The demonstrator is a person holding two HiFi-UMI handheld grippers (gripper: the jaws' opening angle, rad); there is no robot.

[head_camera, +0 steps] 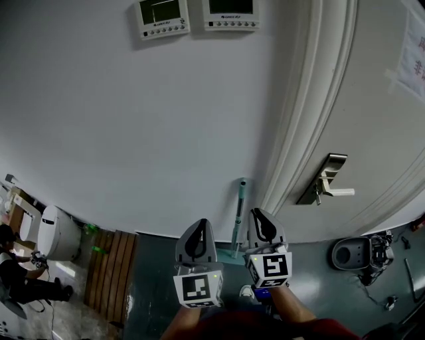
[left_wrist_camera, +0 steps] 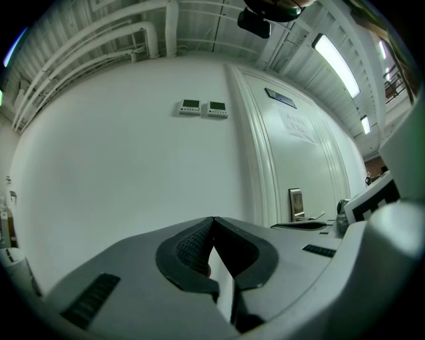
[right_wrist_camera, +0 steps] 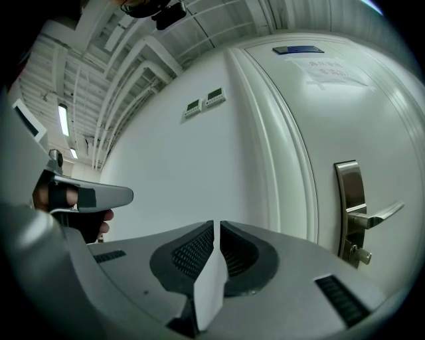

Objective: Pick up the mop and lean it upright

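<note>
The mop [head_camera: 240,211], with a teal handle, stands upright against the white wall beside the door frame, its base on the dark floor. Both grippers are held level, pointing at the wall, and neither touches the mop. My left gripper [head_camera: 198,224] is left of the handle; in its own view the left gripper [left_wrist_camera: 212,220] has its jaw tips meeting with nothing between them. My right gripper [head_camera: 261,214] is just right of the handle; in its own view the right gripper [right_wrist_camera: 217,224] is shut and empty.
A white door [head_camera: 372,99] with a metal lever handle [head_camera: 330,183] is on the right. Two wall control panels [head_camera: 163,17] hang high up. A white appliance [head_camera: 56,232] and wooden slats [head_camera: 111,273] are at the left, a grey round device [head_camera: 350,253] and cables at the right.
</note>
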